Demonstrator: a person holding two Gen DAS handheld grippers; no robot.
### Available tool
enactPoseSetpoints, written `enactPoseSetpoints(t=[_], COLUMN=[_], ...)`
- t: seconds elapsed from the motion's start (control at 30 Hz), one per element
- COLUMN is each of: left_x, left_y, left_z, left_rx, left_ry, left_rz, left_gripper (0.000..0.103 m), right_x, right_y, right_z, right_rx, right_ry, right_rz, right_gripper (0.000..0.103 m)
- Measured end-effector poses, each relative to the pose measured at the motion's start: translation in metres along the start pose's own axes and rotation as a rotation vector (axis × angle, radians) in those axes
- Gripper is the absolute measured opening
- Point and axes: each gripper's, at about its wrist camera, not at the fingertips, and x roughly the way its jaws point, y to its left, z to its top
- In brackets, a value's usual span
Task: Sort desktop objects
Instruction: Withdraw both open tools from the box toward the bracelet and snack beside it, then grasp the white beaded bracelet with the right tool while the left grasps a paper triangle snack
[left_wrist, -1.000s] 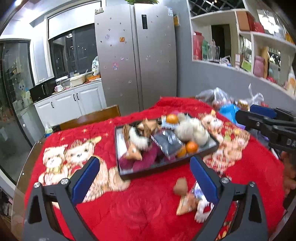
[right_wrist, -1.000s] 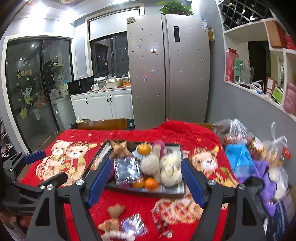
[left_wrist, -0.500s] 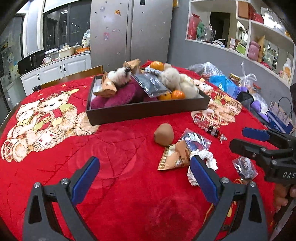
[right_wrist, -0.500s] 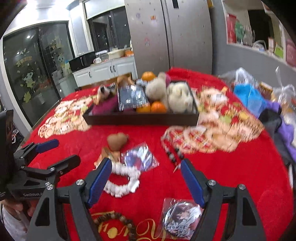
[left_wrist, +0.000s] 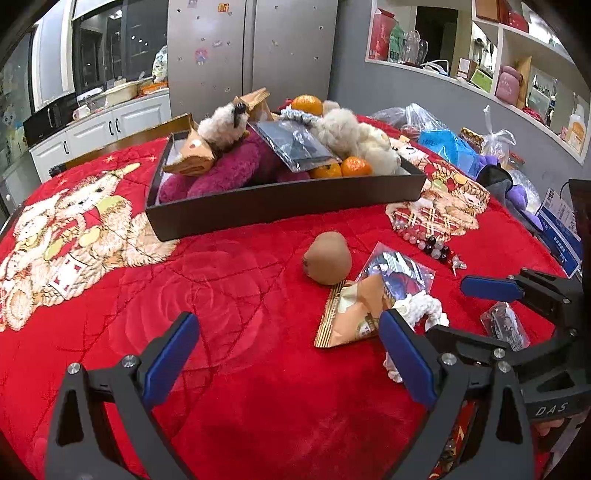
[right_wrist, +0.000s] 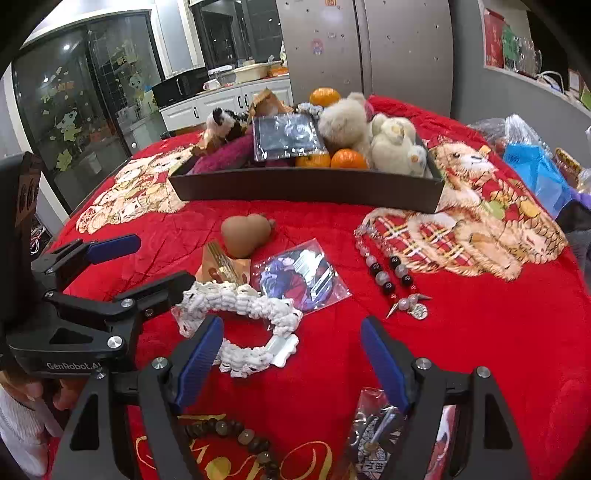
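The white crocheted ring (right_wrist: 240, 325) looks light and floppy (pinch its band), and both the left gripper (left_wrist: 288, 354) and right gripper (right_wrist: 291, 354) hold their fingers wide, empty.

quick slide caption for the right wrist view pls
Open right gripper above a white crocheted scrunchie on the red plush tablecloth, before a dark tray of toys.

Dark tray (right_wrist: 306, 190) piled with plush toys and oranges at 12 o'clock, white crochet band (right_wrist: 240, 306), brown heart-shaped lump (right_wrist: 245, 232), bead strings (right_wrist: 391, 273) scattered nearer on red surface (right_wrist: 480, 332)
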Motion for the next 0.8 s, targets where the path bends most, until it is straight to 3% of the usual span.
enactPoseSetpoints(t=[0.23,0.4,0.5,0.53,0.63,0.73,0.8], left_x=[0.011,0.023,0.024,0.025,0.028,0.030,0.026], left_y=[0.001,0.007,0.004,0.002,-0.011,-0.026,-0.033], left_z=[0.001,0.001,0.000,0.000,-0.001,-0.002,-0.003], left_rx=[0.001,-0.038,-0.028,-0.015,0.048,0.120,0.137], left_ry=[0.035,0.085,0.088,0.094,0.107,0.113,0.099], left_rz=[-0.022,-0.068,-0.056,-0.051,-0.015,0.025,0.000], left_gripper=[0.098,0.098,0.098,0.098,0.095,0.087,0.068], right_x=[0.011,0.013,0.014,0.014,0.014,0.014,0.014], right_y=[-0.004,-0.007,-0.007,-0.006,-0.006,-0.009,-0.009], right_z=[-0.003,-0.004,-0.005,-0.005,-0.005,-0.004,-0.004], right_rx=[0.014,0.041,0.049,0.047,0.052,0.059,0.056], right_ry=[0.042,0.028,0.012,0.010,0.005,0.007,0.007], right_rz=[0.018,0.032,0.035,0.033,0.042,0.047,0.039], right_gripper=[0.079,0.079,0.077,0.072,0.043,0.034,0.030])
